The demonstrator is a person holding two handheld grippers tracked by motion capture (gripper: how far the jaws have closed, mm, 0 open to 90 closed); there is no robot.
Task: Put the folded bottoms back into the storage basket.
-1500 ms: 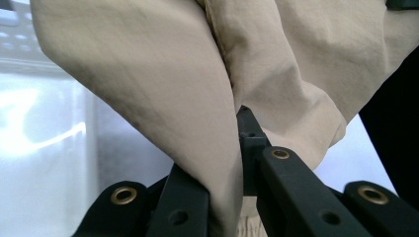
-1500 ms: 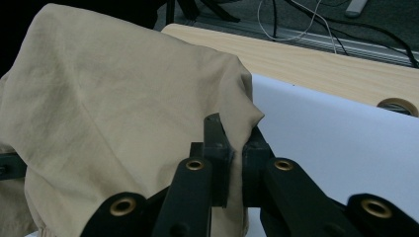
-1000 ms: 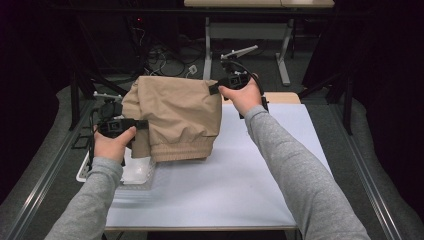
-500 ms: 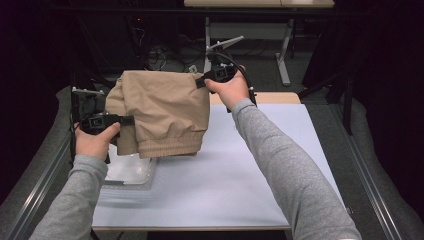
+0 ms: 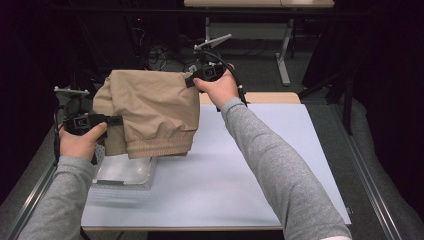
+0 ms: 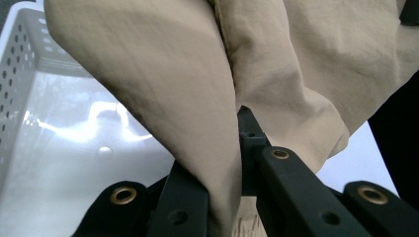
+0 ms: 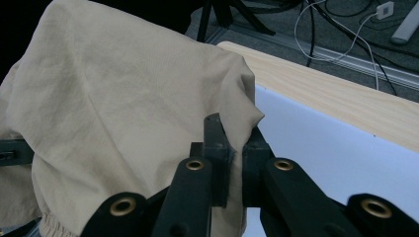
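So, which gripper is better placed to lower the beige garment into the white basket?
Probably the left gripper: it grips the beige garment directly above the white basket, while the right gripper holds the far corner, away from the basket.

No text, label, brand, number or sign can be read in any view. The tan garment [image 5: 150, 112], the white basket [image 6: 29, 74] and the pale surface [image 5: 240, 170] are seen unmarked.
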